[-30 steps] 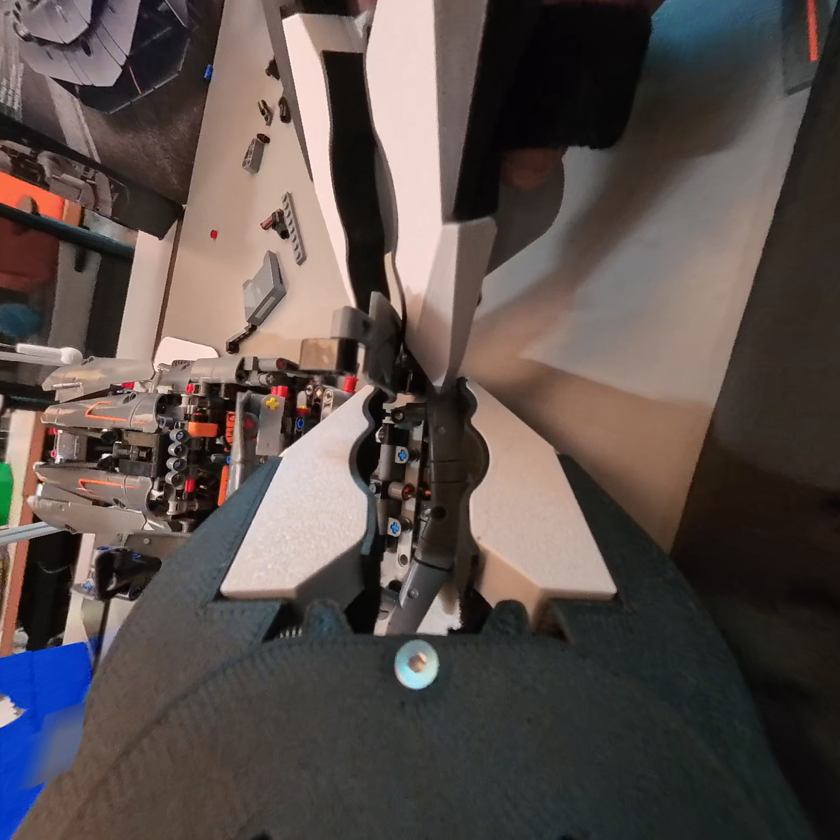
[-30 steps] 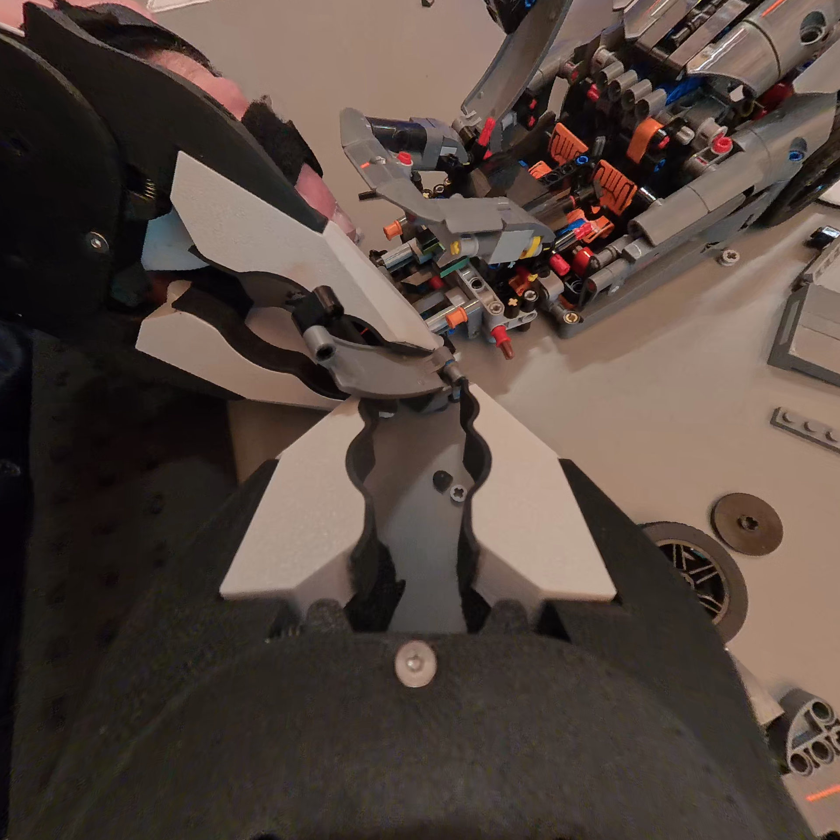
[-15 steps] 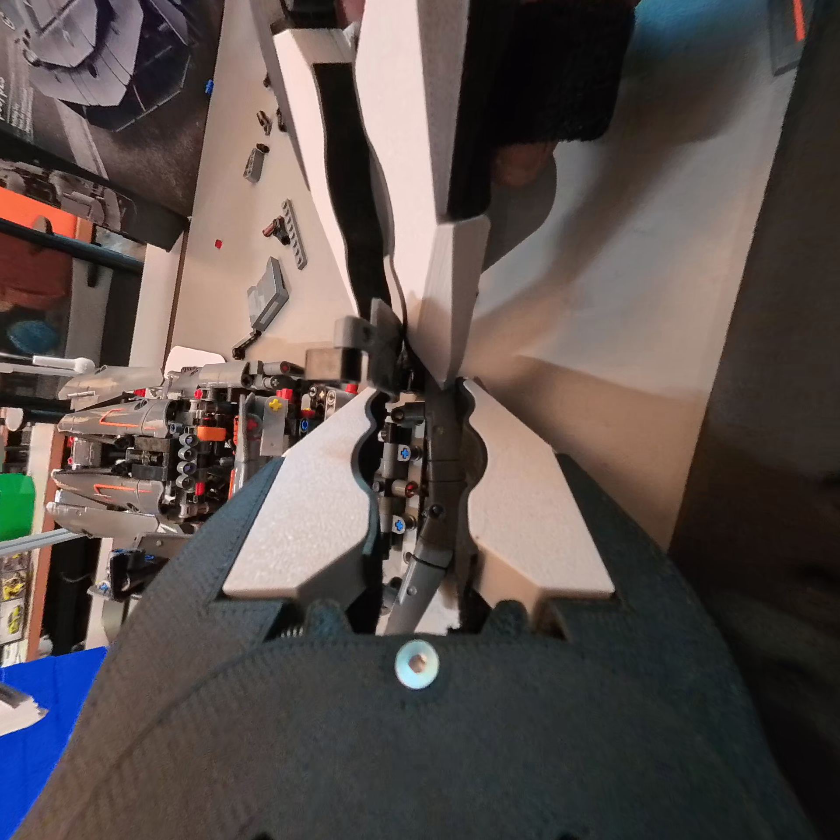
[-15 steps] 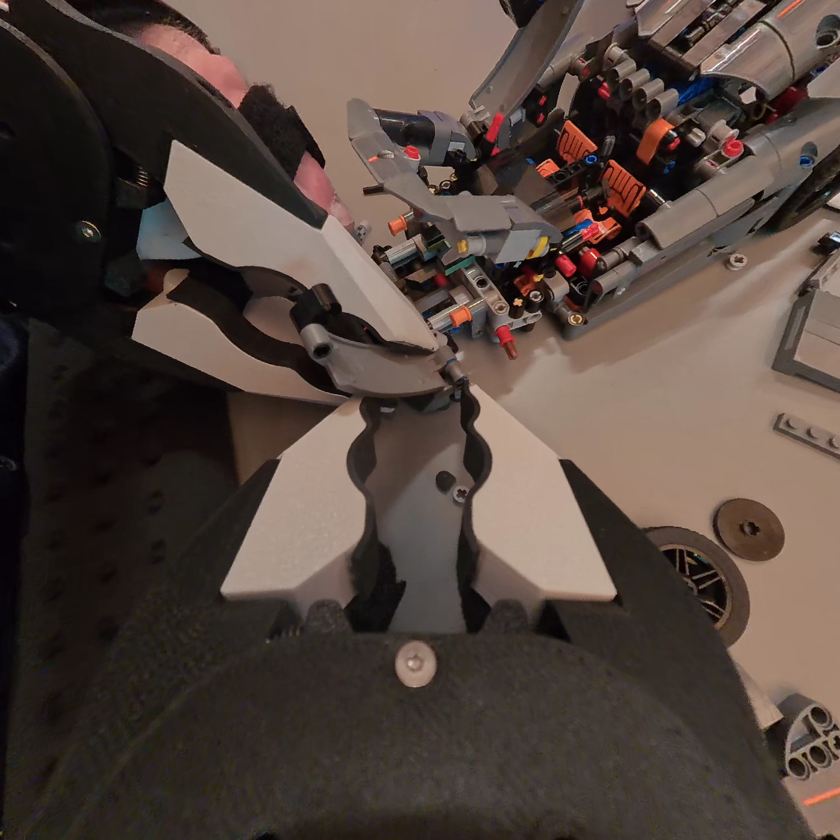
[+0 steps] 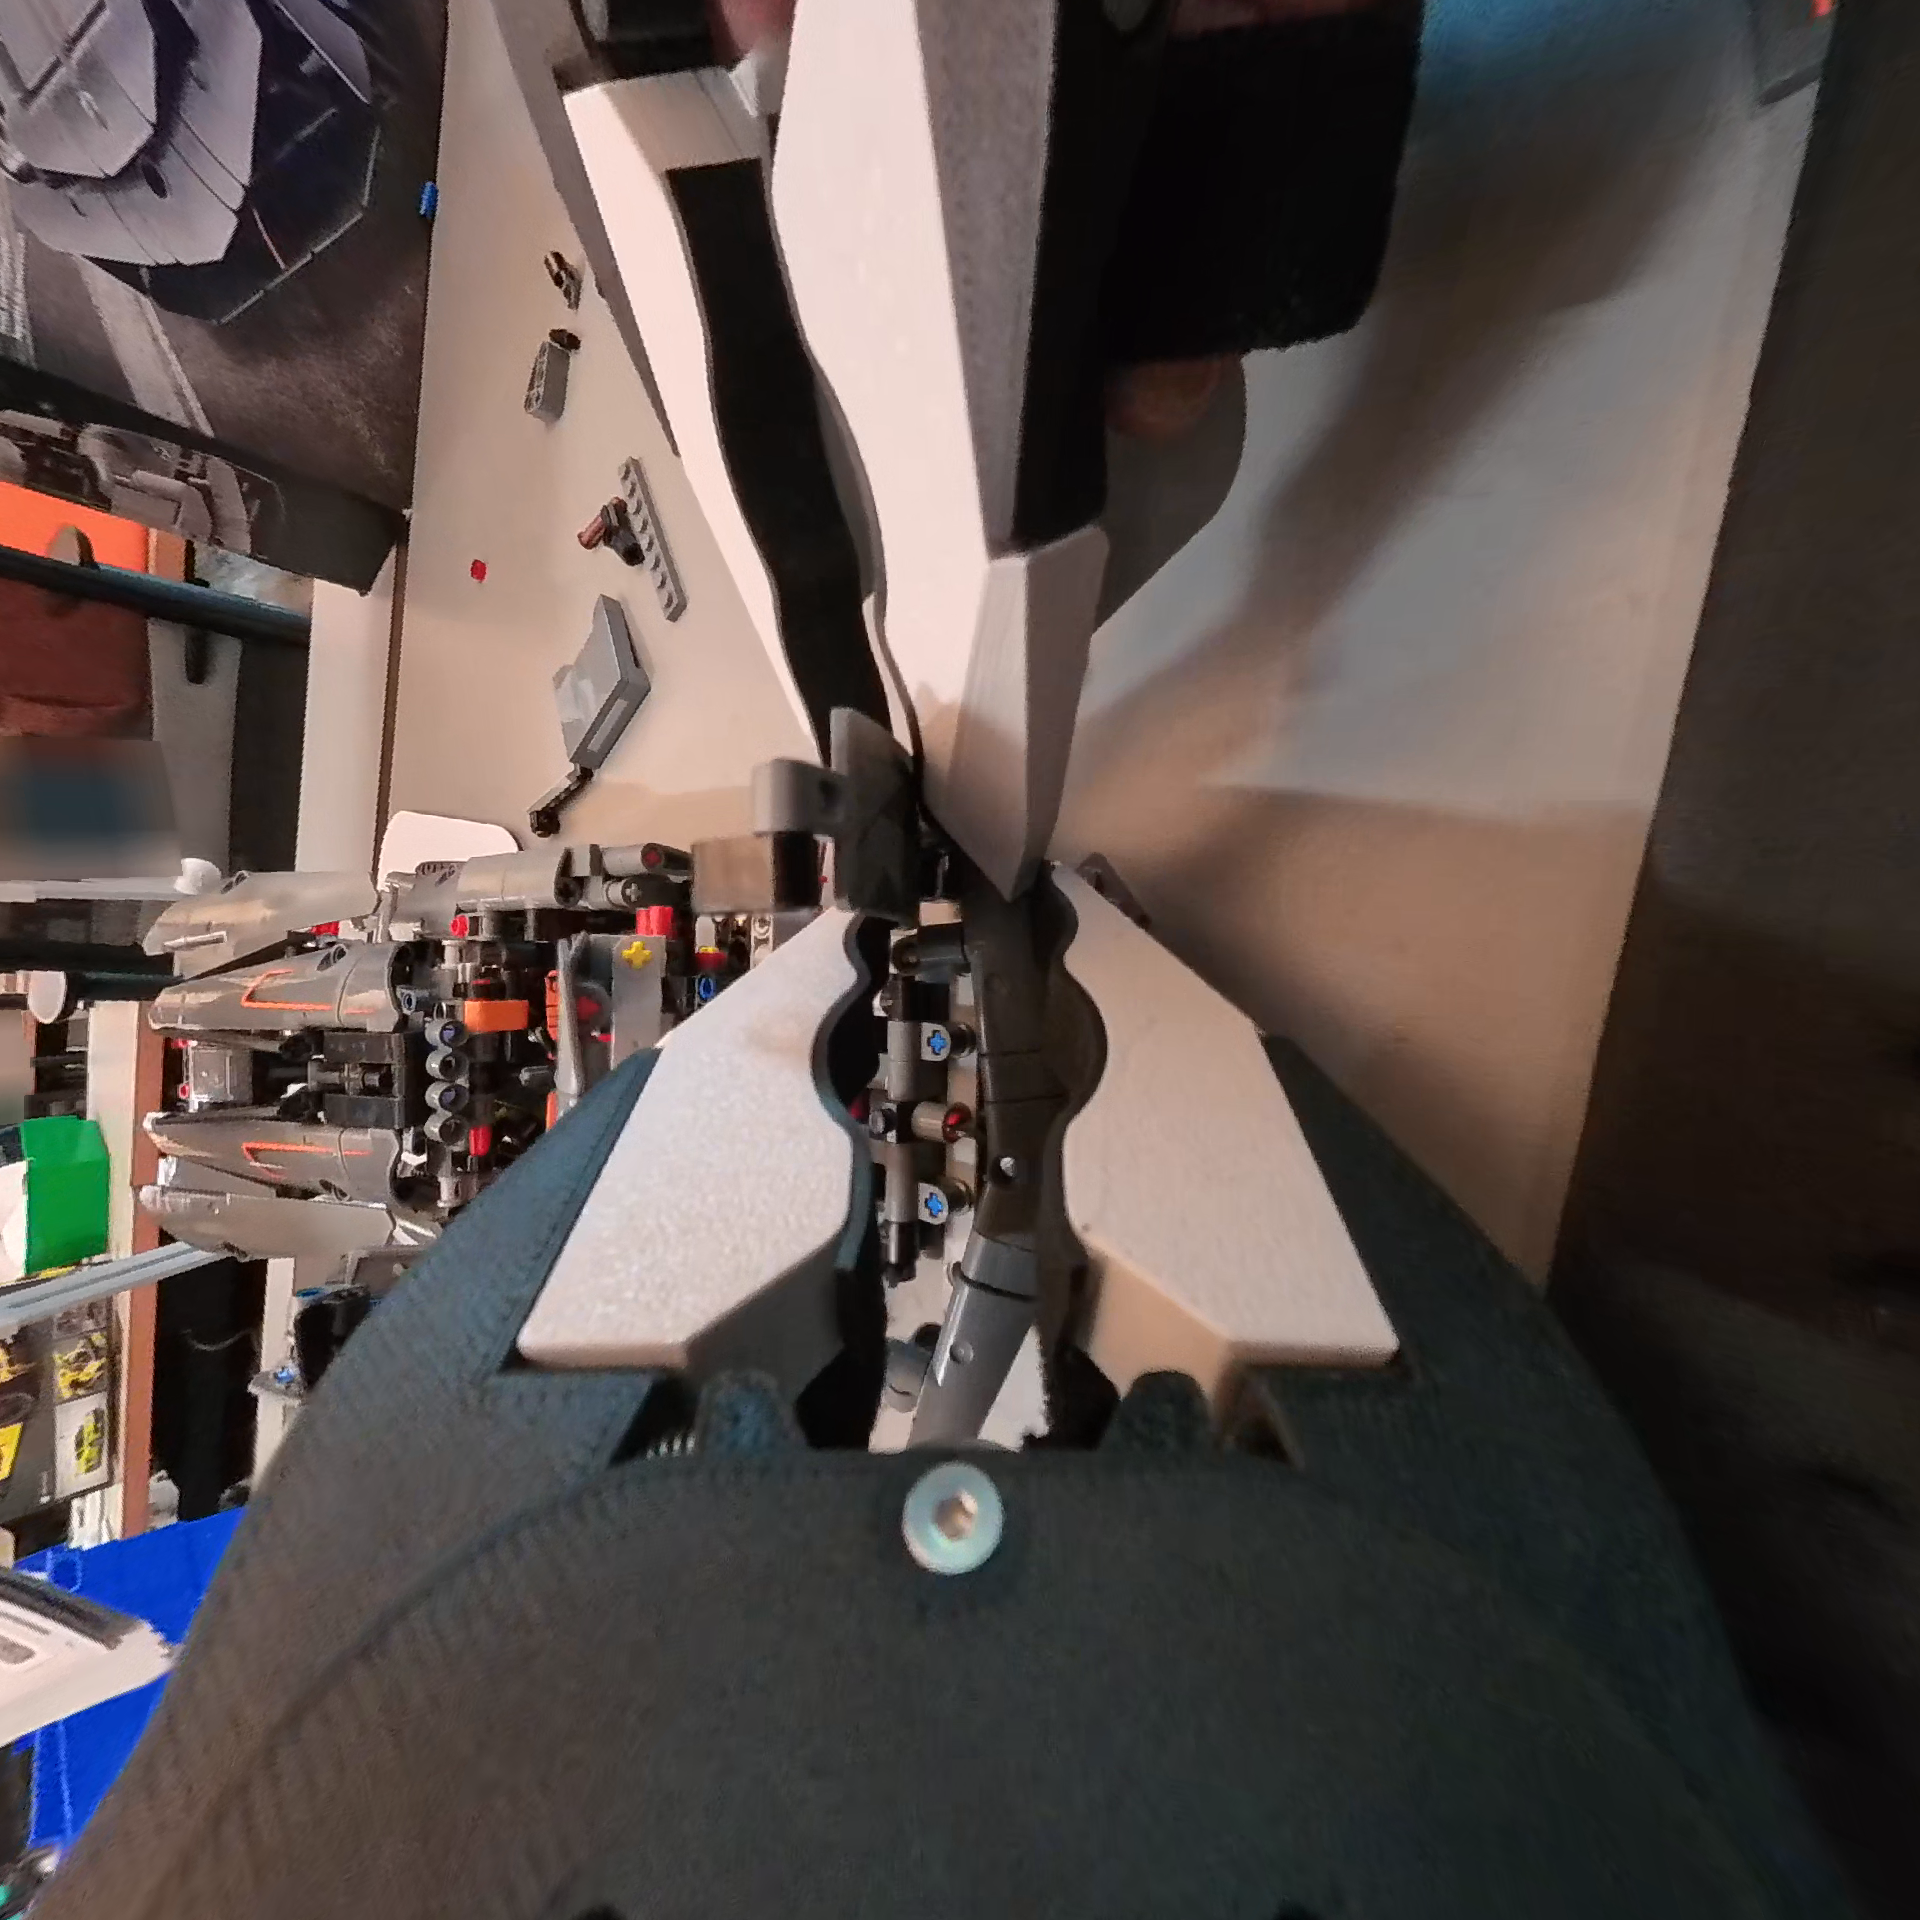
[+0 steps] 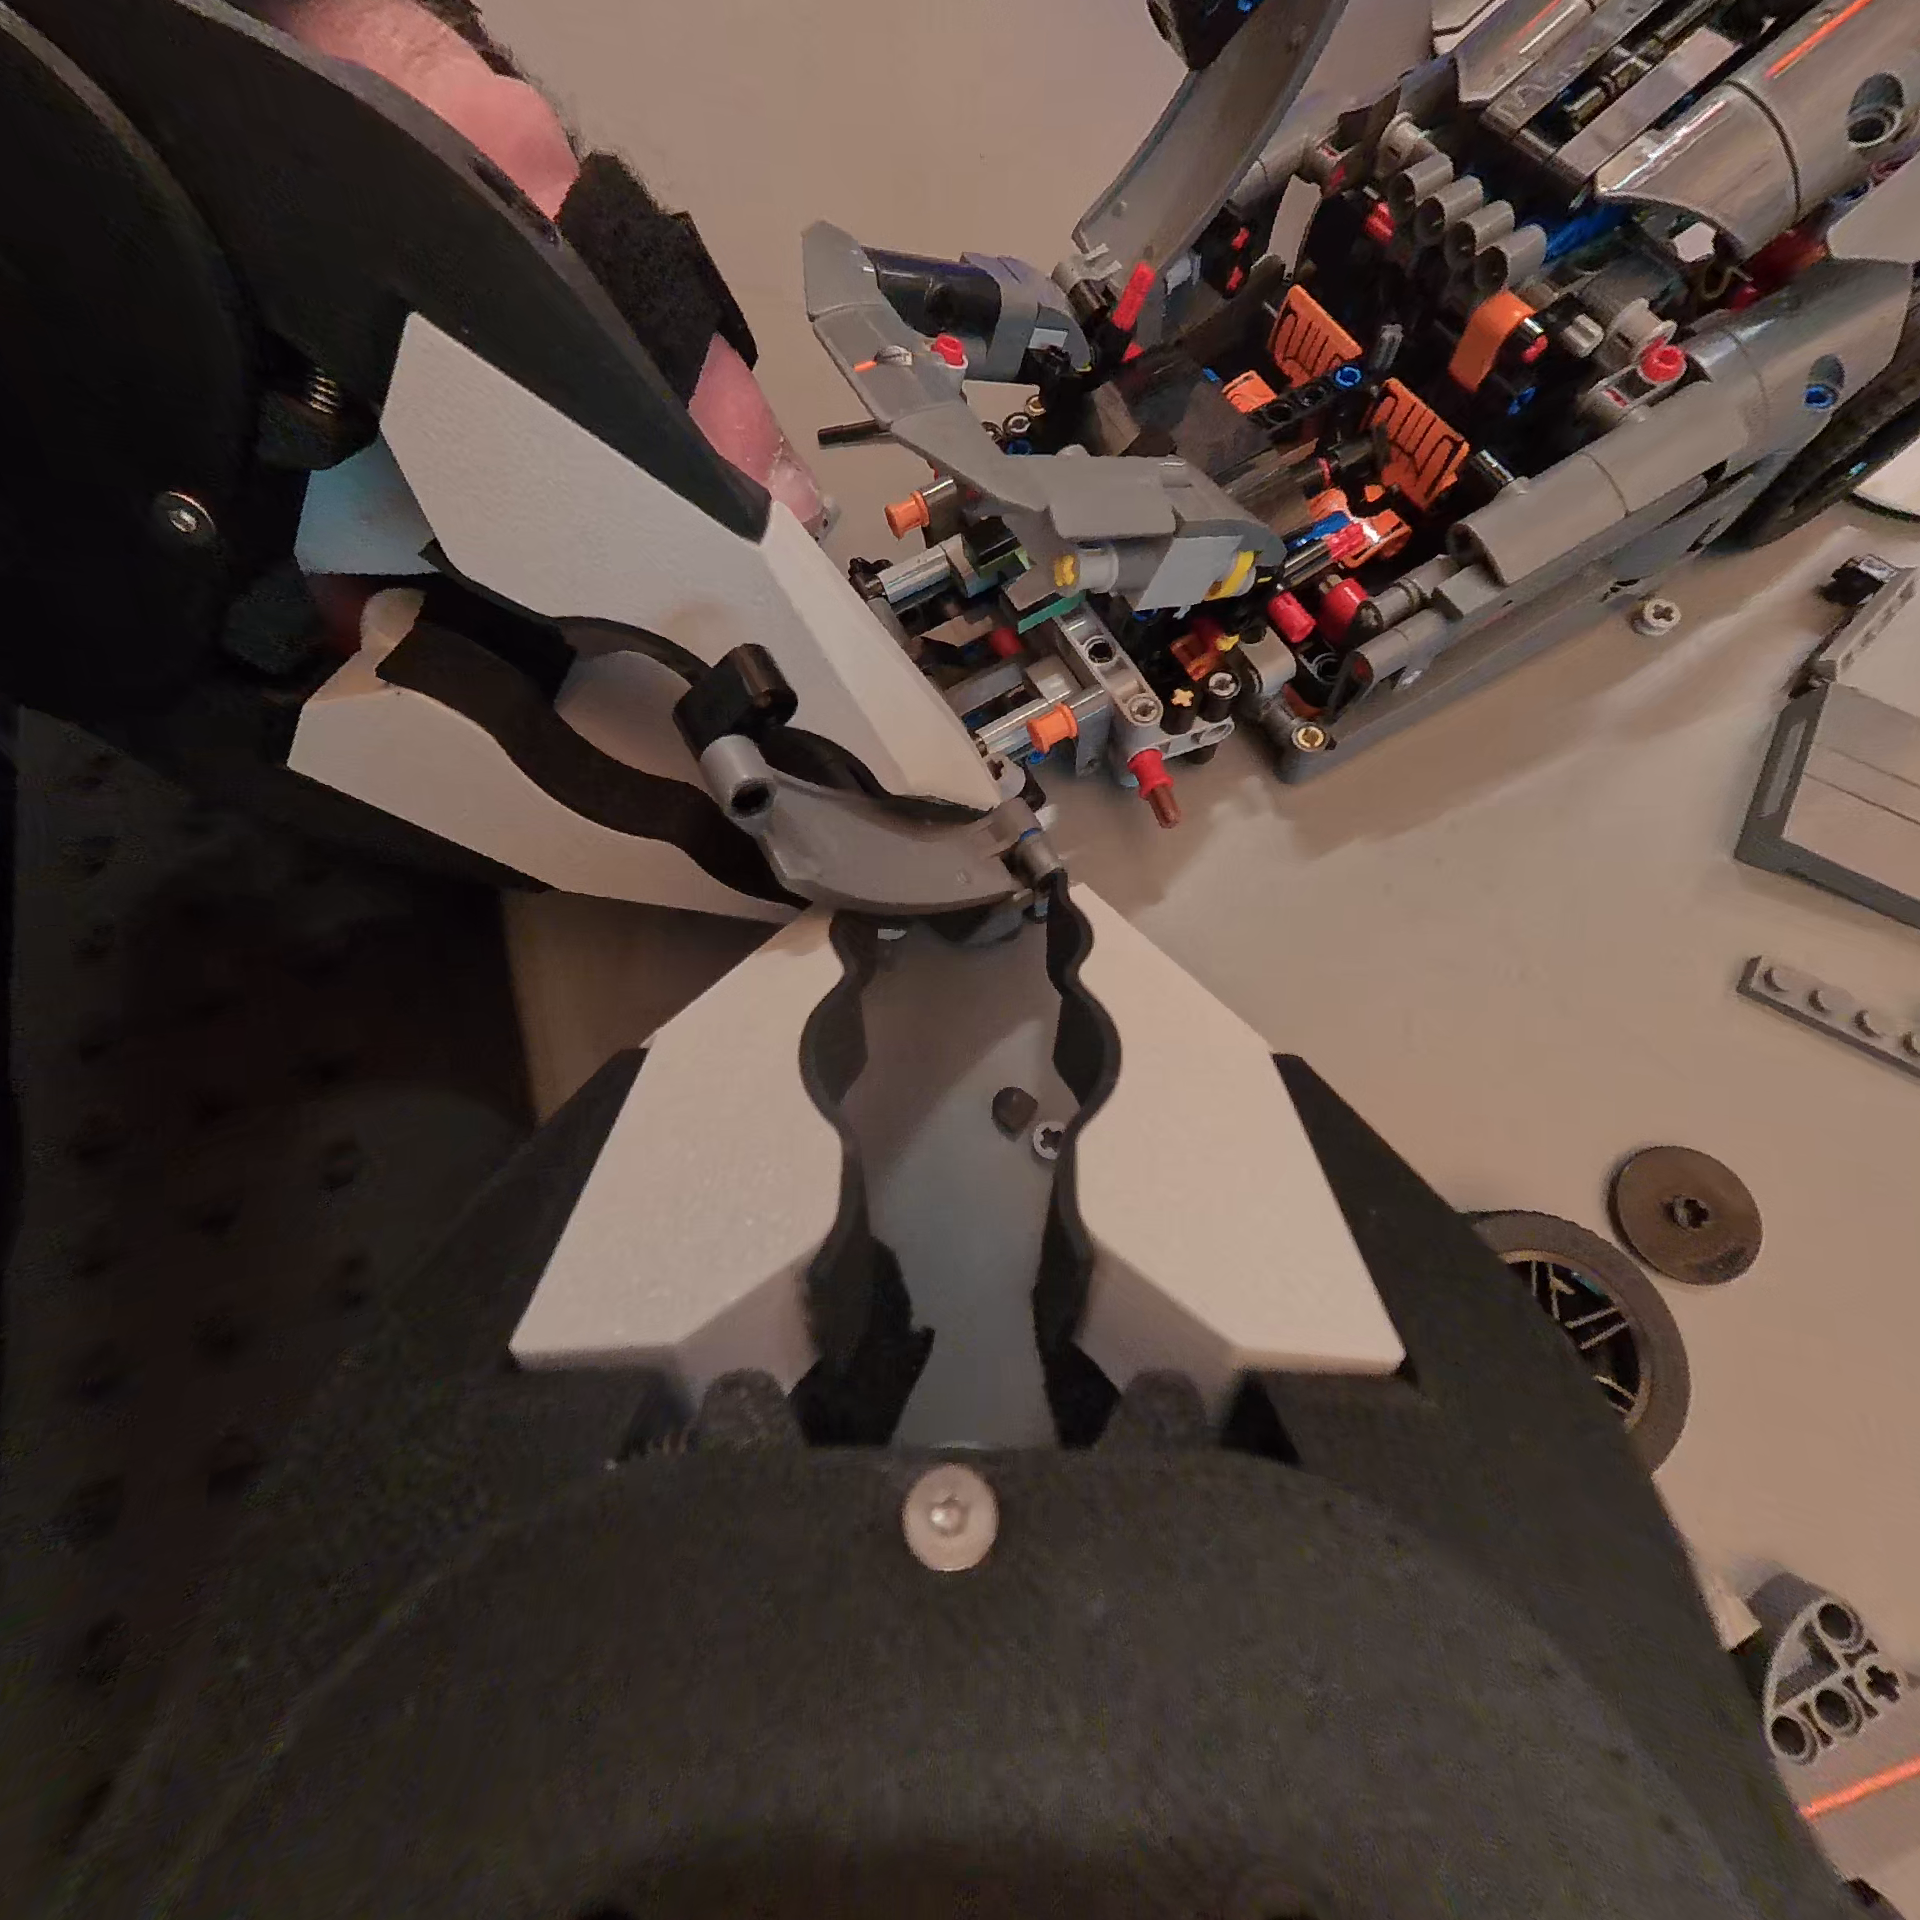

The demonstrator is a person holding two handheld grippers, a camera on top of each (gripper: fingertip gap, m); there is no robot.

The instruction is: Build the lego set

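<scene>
My left gripper (image 5: 956,914) is shut on a grey curved Lego sub-assembly (image 5: 1013,1049) with black and blue pins, held lengthwise between its fingers. In the right wrist view this curved piece (image 6: 862,852) sticks out of the left gripper (image 6: 904,852) toward my right gripper (image 6: 951,914). The right gripper (image 5: 925,821) meets it tip to tip and is shut on a small dark grey part (image 5: 873,821) at the end of the sub-assembly. The large grey and orange car model (image 6: 1455,364) lies on the table just behind, and also shows in the left wrist view (image 5: 364,1039).
Loose parts lie on the beige table (image 6: 1351,987): a wheel (image 6: 1600,1340), a black disc (image 6: 1683,1216), a grey studded plate (image 6: 1829,1008), a flat grey panel (image 6: 1860,790) and a grey connector (image 6: 1829,1683). The set's box (image 5: 156,208) and a blue bin (image 5: 104,1621) stand at the far side. Only a small space, under 4 cm, lies between the two pairs of fingers. The black disc (image 6: 1683,1216) sits 12 cm or so from the ends of my right fingers.
Both grippers keep their hold at the same joint. The views shift only slightly, and the car model sits a little closer in the right wrist view.
</scene>
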